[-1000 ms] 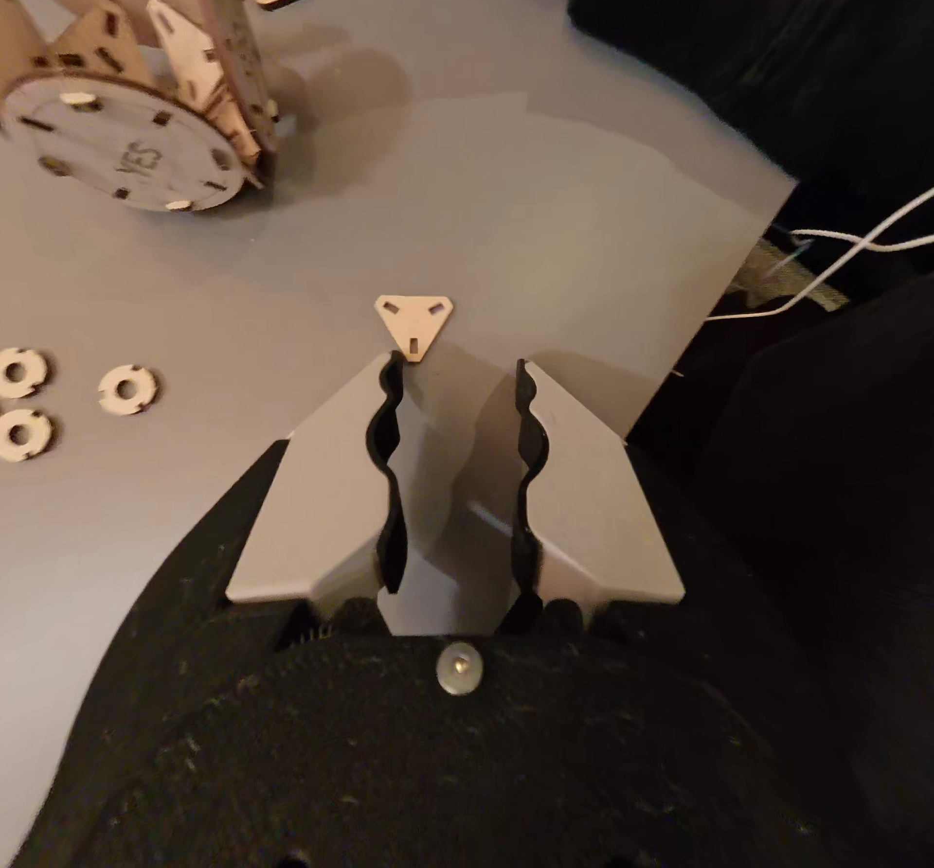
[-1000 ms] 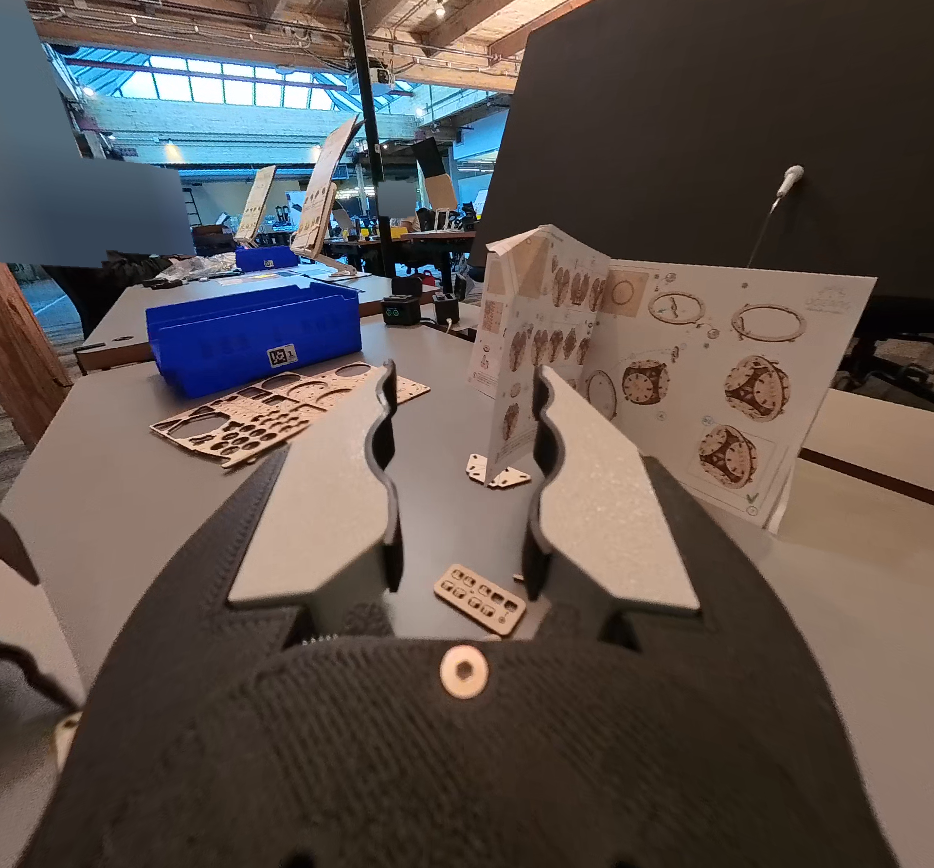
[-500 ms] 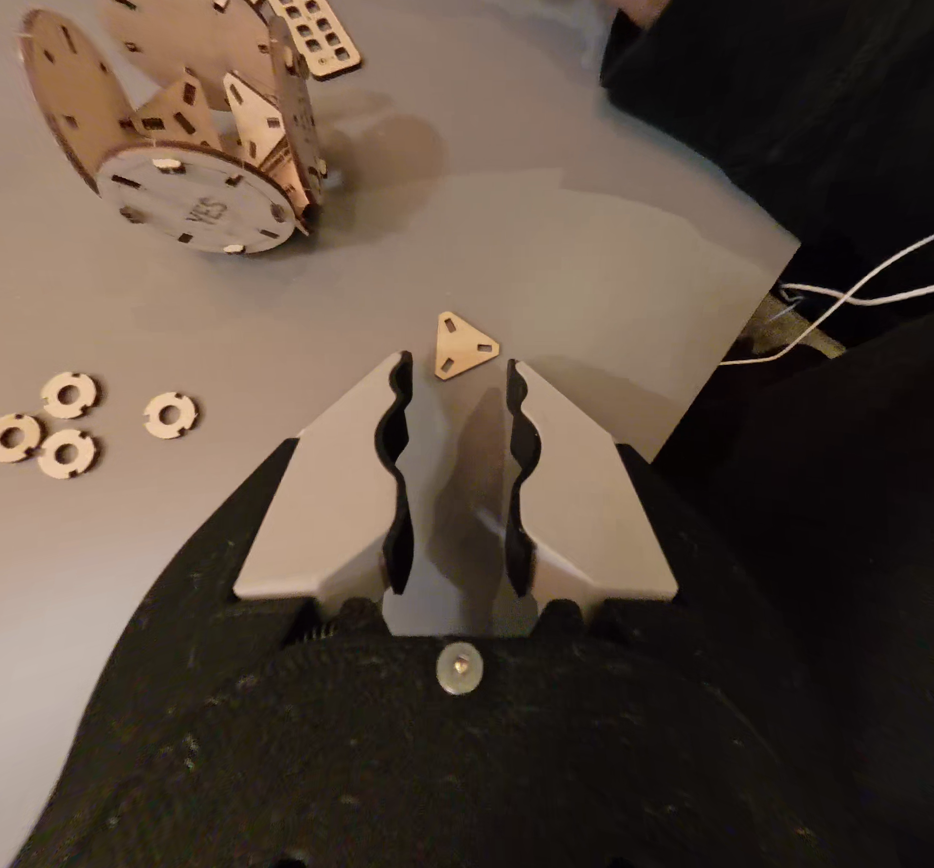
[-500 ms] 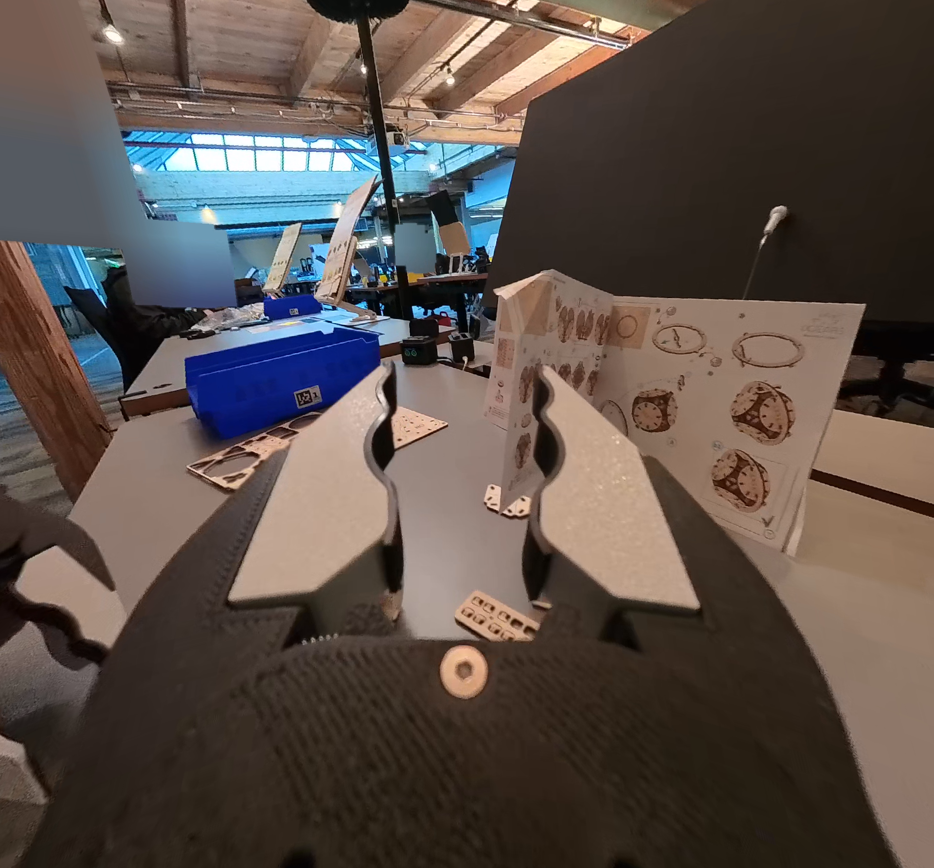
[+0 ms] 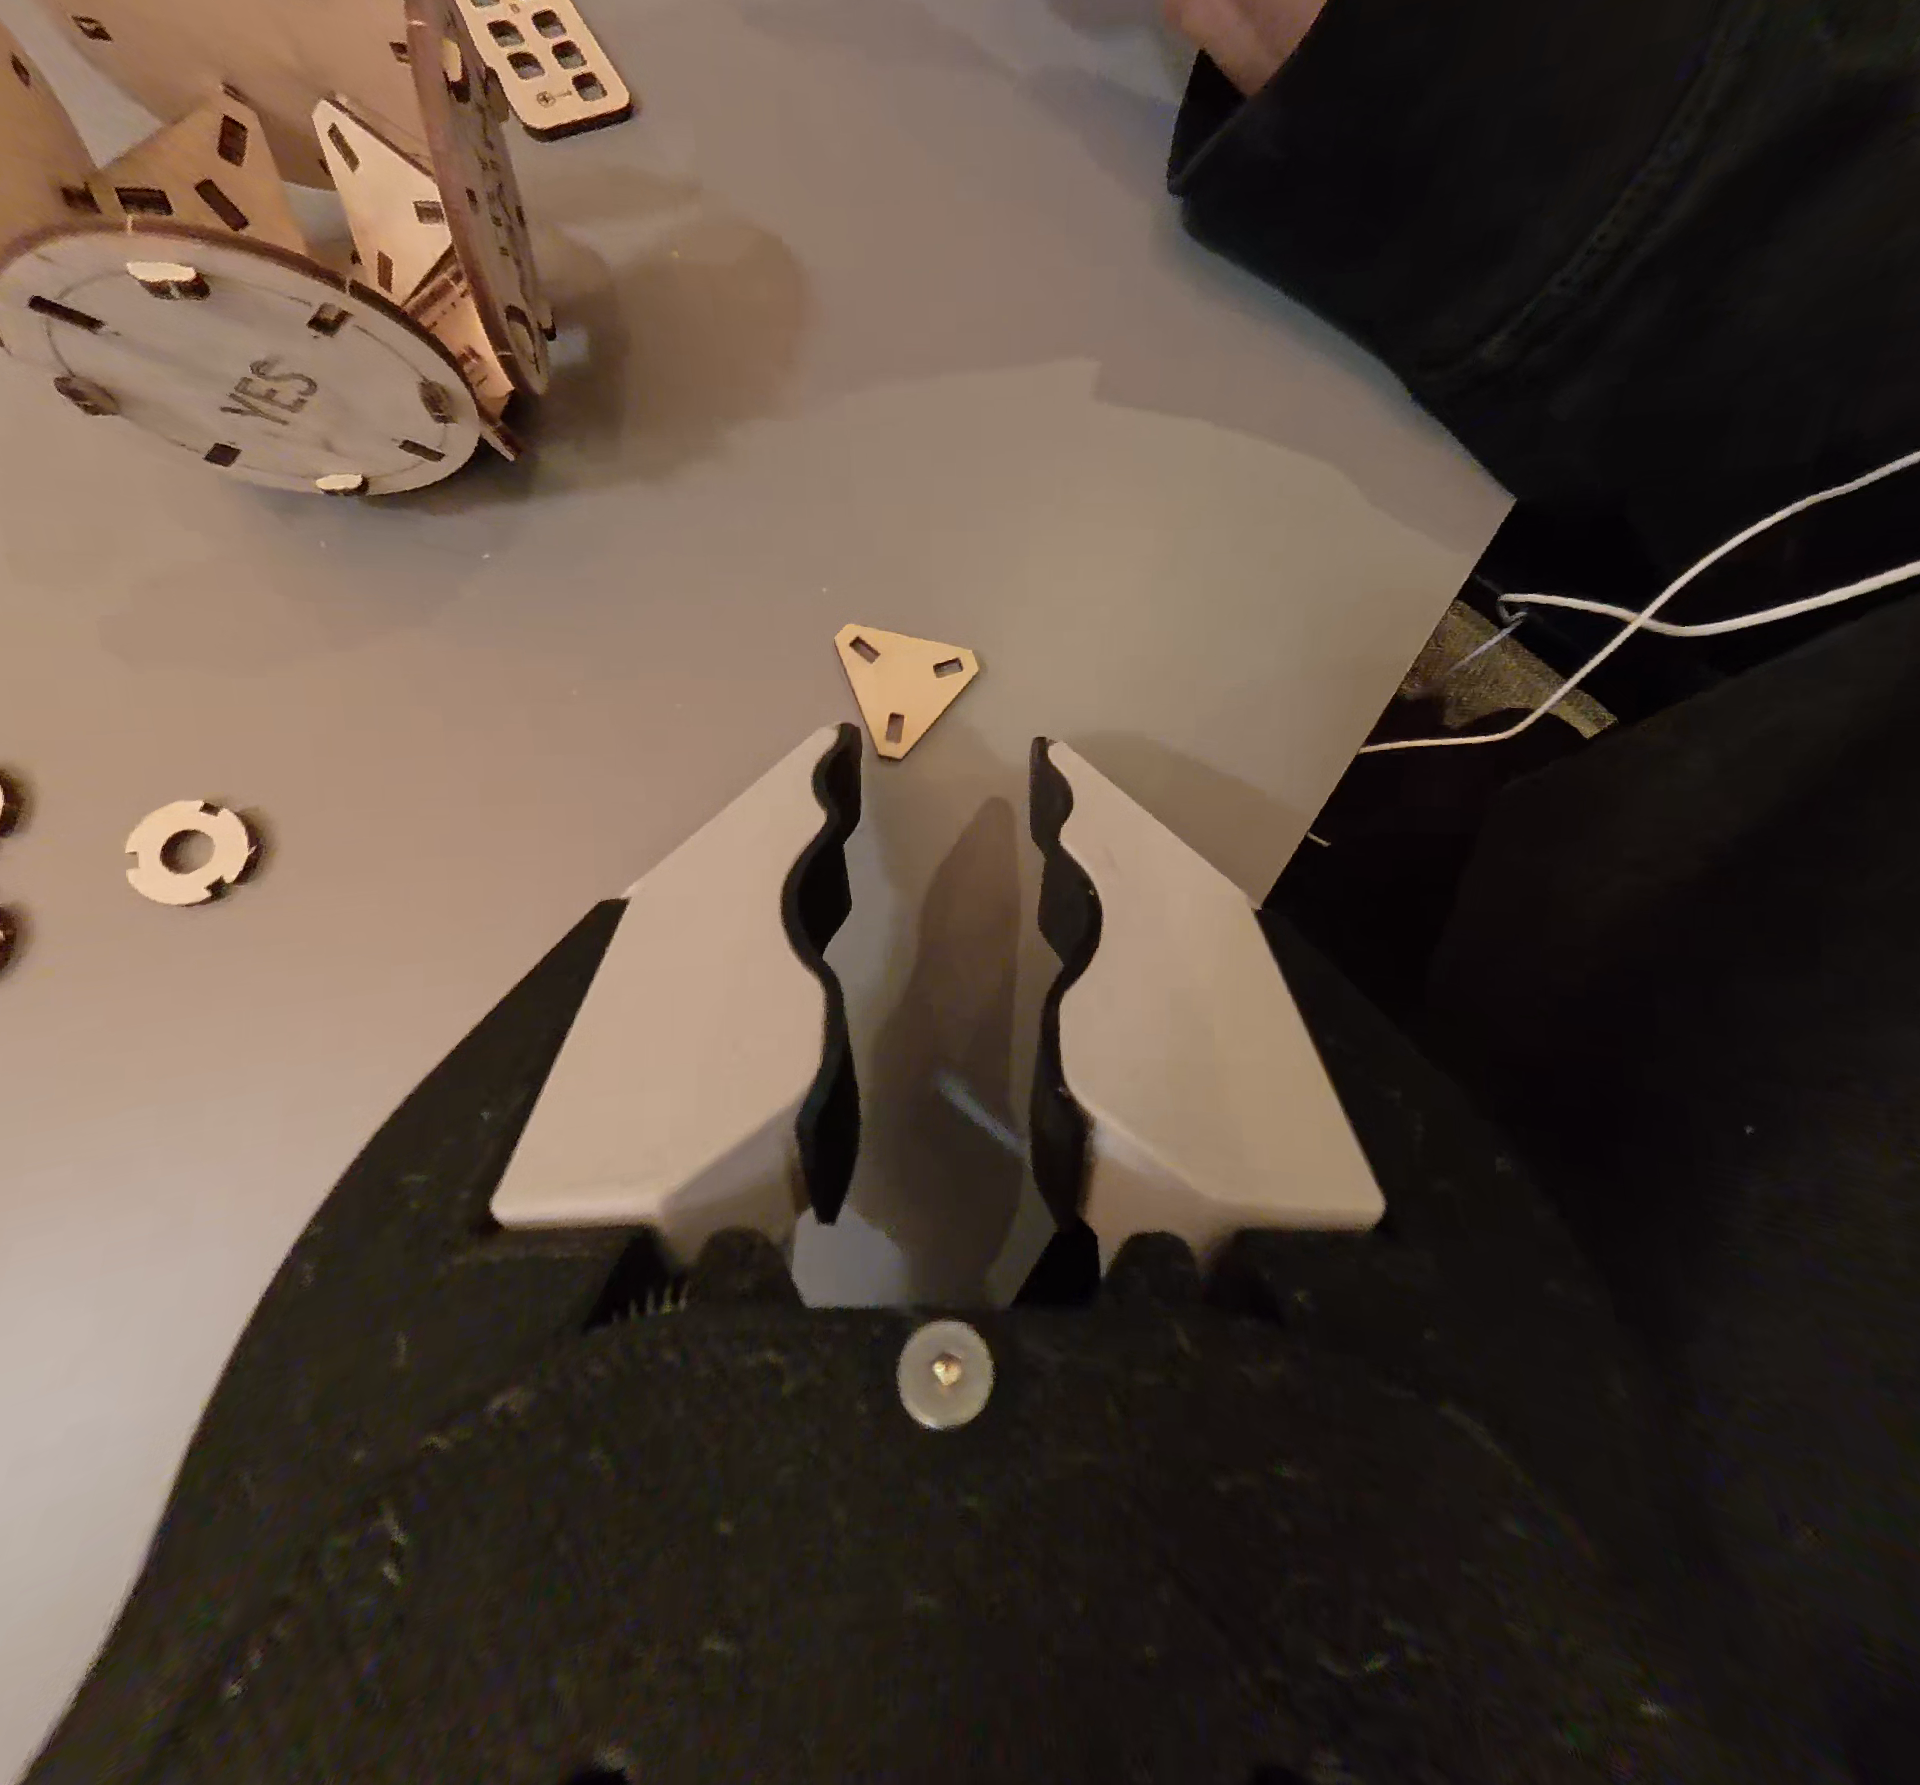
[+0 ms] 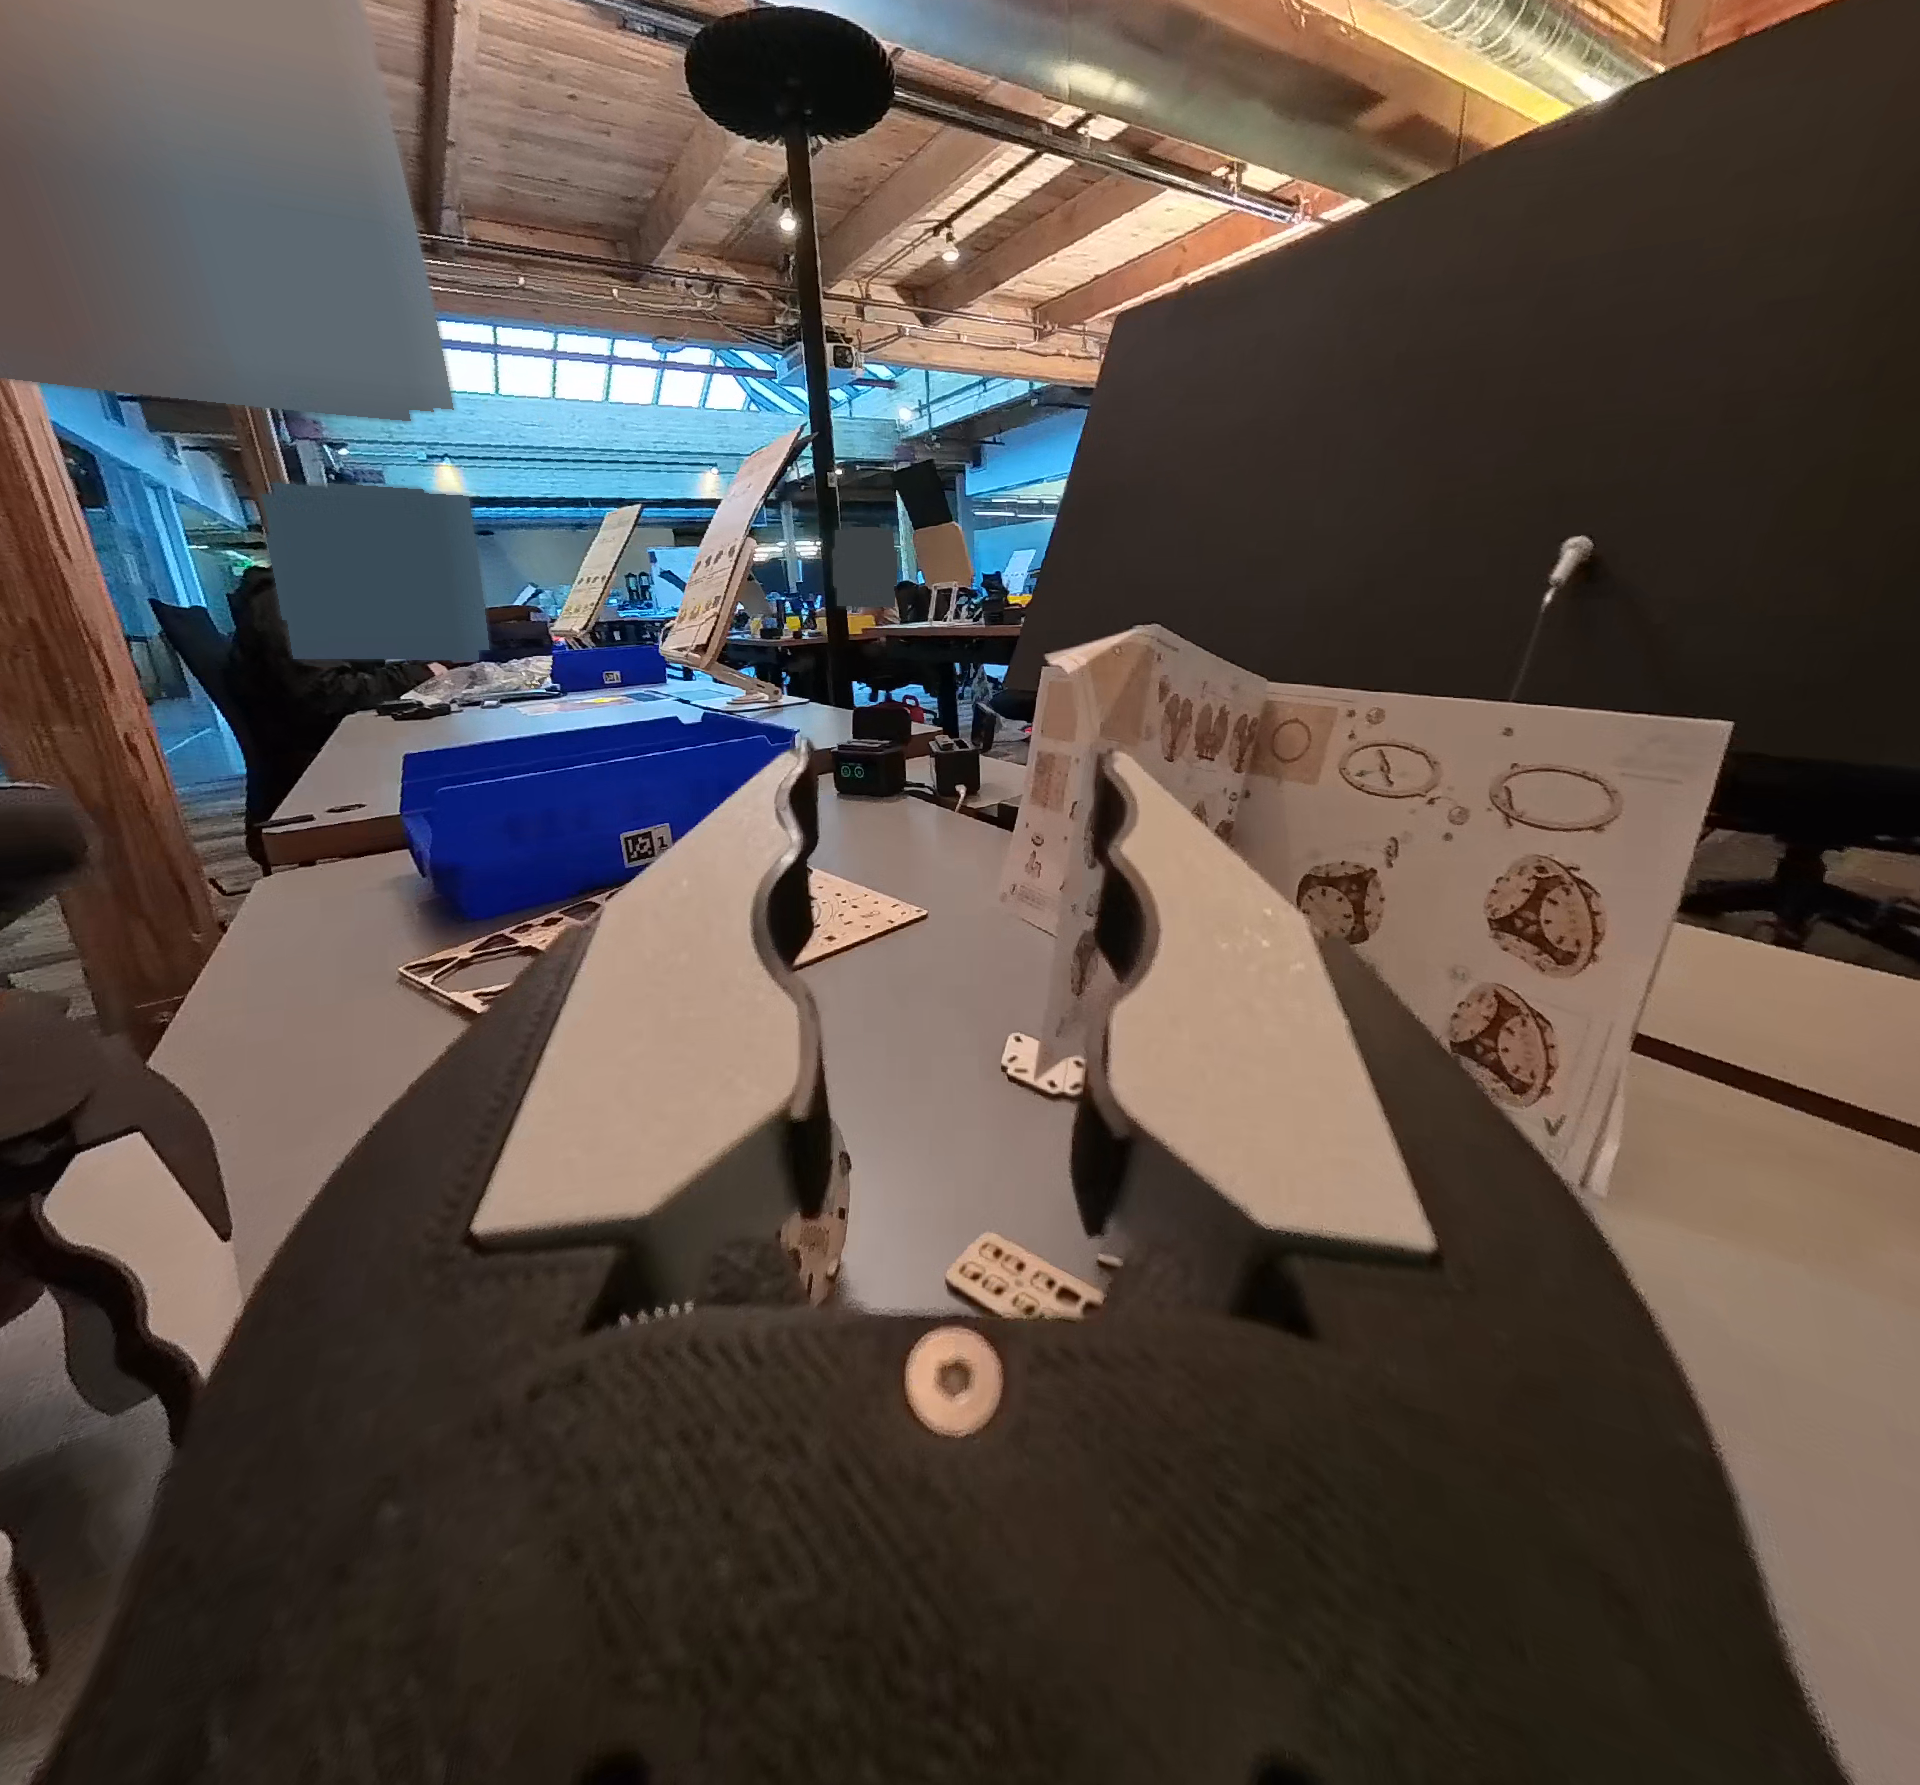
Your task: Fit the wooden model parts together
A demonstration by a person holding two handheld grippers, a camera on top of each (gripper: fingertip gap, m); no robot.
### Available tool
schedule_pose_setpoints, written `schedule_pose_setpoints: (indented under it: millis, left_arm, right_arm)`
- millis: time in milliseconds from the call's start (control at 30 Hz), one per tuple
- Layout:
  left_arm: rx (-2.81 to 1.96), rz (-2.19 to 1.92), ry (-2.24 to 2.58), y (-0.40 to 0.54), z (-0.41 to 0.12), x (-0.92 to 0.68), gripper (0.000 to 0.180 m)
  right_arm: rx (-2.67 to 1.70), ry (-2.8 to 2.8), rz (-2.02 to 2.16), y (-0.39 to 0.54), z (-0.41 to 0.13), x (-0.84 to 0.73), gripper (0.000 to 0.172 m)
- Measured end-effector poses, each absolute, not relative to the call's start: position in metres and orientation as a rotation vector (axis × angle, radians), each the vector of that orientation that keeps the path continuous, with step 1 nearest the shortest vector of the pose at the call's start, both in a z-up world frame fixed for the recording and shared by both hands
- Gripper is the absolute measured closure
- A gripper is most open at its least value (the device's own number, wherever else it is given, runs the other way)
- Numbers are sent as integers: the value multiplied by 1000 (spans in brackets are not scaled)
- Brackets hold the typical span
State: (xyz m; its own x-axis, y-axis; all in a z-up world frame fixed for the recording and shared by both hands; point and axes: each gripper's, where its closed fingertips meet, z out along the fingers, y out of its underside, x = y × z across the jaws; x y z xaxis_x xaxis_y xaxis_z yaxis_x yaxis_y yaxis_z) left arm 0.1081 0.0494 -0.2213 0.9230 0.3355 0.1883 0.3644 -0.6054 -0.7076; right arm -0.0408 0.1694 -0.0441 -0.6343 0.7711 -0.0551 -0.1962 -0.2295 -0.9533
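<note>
In the left wrist view my left gripper (image 5: 943,748) hovers over the grey table (image 5: 935,385), open with nothing between its pads. A small wooden triangle piece (image 5: 902,691) with three slots lies flat on the table just beyond the left fingertip (image 5: 844,748). A half-built wooden model (image 5: 260,260) of round discs stands at the far left. In the right wrist view my right gripper (image 6: 951,779) is raised above the table, open and empty. My left gripper's dark fingers show at that view's left edge (image 6: 94,1247).
A slotted wooden strip (image 5: 535,36) and a wooden ring (image 5: 190,852) lie near the model. A dark sleeve (image 5: 1558,177) and white cables (image 5: 1662,613) are at the right edge. A folded instruction sheet (image 6: 1403,883), blue bin (image 6: 582,810) and wooden part sheets (image 6: 520,946) stand ahead. My right fingertips sit around 25 centimetres from my left ones.
My left gripper's jaws have narrowed while staying just behind the triangle piece, which has turned on the table. My right gripper has tilted upward, still open.
</note>
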Motion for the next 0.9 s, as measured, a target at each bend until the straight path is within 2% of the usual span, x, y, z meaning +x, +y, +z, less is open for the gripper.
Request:
schedule_pose_setpoints:
  millis: [400, 767, 833, 900]
  left_arm:
    - [-2207, 98, -487, 43, -203, 66, 150]
    - [-1963, 171, -468, 56, -133, -17, 150]
    - [-1939, 195, -463, 56, -125, -30, 150]
    - [-1920, 211, -464, 56, -120, -41, 150]
  right_arm:
    - [-917, -1406, 1888, 188, -63, -60, 112]
    - [-949, -1506, 1813, 176, -87, -72, 106]
    - [-929, -1543, 1789, 169, -93, -74, 108]
    - [-857, -1576, 1783, 157, -92, -71, 117]
